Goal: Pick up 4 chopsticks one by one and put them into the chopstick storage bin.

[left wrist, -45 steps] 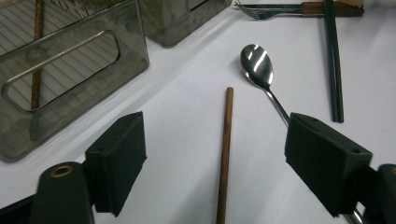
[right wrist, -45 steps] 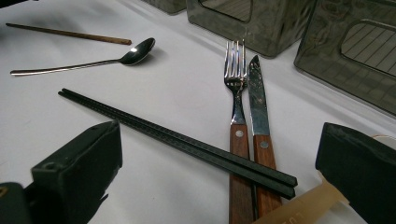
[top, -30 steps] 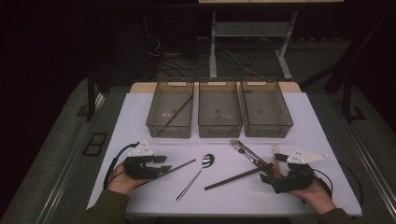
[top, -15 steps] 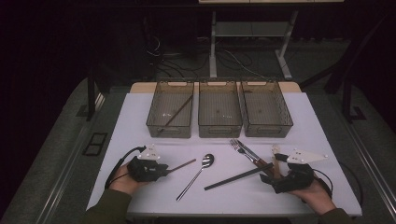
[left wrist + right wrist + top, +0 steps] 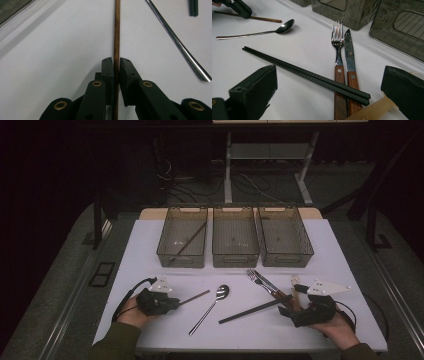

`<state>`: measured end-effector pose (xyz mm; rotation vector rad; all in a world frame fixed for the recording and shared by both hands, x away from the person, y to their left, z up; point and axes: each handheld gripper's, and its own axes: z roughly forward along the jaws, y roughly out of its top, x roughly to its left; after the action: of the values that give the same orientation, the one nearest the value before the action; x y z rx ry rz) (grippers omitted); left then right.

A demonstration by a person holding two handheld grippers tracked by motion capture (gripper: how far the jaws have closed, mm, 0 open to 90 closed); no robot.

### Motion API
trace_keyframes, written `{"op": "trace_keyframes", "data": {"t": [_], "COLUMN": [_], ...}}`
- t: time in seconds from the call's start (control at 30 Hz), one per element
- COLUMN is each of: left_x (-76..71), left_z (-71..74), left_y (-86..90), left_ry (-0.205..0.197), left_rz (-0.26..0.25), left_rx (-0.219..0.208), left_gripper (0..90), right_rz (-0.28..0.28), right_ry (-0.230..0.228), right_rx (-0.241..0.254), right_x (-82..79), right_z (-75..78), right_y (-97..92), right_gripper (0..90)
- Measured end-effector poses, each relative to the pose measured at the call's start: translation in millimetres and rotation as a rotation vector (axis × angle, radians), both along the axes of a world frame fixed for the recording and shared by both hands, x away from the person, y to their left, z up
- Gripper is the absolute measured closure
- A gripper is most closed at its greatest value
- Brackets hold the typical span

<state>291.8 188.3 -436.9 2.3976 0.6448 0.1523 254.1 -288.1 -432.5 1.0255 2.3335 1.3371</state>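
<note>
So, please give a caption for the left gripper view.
Left gripper closing on a brown wooden chopstick.

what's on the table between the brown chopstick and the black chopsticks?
The spoon lies between the brown chopstick and the black chopsticks, on the high view.

Three clear bins (image 5: 235, 241) stand in a row at upper centre, the left one holding a brown stick (image 5: 187, 242). Lower centre lie a spoon (image 5: 210, 307), black chopsticks (image 5: 254, 309), a fork (image 5: 256, 279) and knife (image 5: 267, 283).
</note>
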Motion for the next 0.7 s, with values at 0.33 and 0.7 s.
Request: {"op": "trace_keyframes", "data": {"t": [0.33, 0.7], "left_x": [4.7, 6.3], "left_z": [-2.2, -0.3], "left_y": [3.8, 4.0], "left_ry": [0.056, 0.084], "left_rz": [0.024, 0.050], "left_rx": [-0.046, -0.050], "left_gripper": [85.1, 85.3], "right_rz": [0.003, 0.003], "right_ry": [-0.002, -0.003], "right_rx": [-0.001, -0.002], "right_x": [-0.4, -0.3], "right_z": [0.0, 0.2], "right_y": [0.9, 0.7], "right_gripper": [0.8, 0.8]}}
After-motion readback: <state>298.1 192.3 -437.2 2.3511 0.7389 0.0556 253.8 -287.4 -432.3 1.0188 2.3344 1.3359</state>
